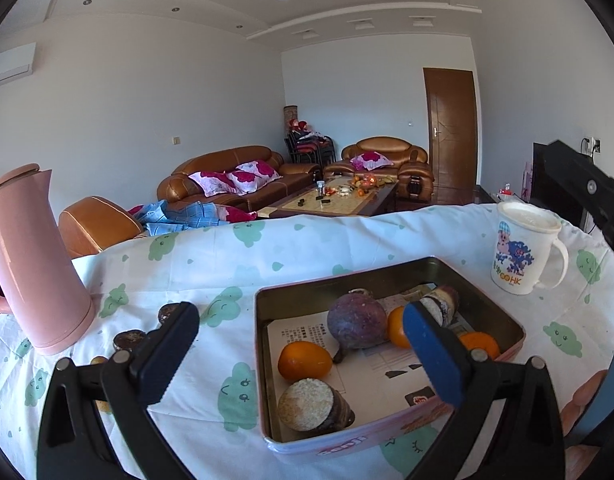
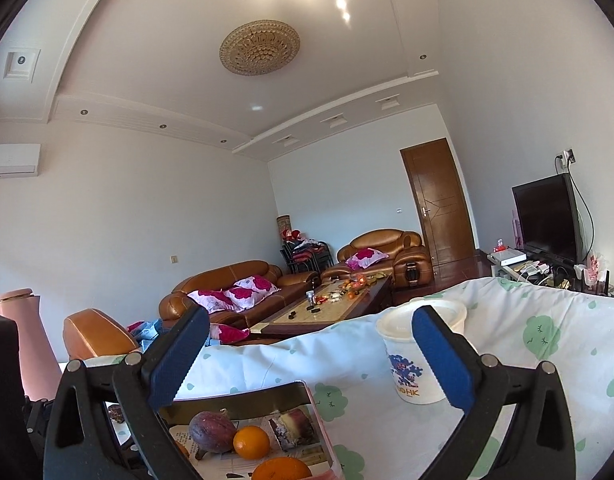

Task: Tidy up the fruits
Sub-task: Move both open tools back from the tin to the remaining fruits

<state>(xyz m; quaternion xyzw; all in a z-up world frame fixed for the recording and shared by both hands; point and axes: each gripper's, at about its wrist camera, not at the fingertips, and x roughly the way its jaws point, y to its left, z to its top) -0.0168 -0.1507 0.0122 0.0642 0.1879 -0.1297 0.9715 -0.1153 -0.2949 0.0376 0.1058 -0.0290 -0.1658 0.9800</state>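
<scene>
A pink tin tray [image 1: 387, 442] sits on the cloud-print cloth. It holds a purple round fruit [image 1: 357, 320], several oranges [image 1: 303, 361] and two cut sugarcane pieces [image 1: 313, 405]. My left gripper [image 1: 299, 352] is open and empty, just above the tray's near left side. Two dark cut pieces [image 1: 127, 339] lie on the cloth left of the tray. In the right wrist view the tray [image 2: 321, 420] shows at the bottom with the purple fruit [image 2: 211, 431] and an orange [image 2: 251, 442]. My right gripper [image 2: 307, 360] is open and empty, above the tray's right side.
A pink jug [image 1: 31, 264] stands at the left of the table. A white printed mug [image 1: 523, 248] stands at the back right; it also shows in the right wrist view [image 2: 415, 356]. Brown sofas [image 1: 227, 176] and a coffee table [image 1: 339, 198] lie beyond the table edge.
</scene>
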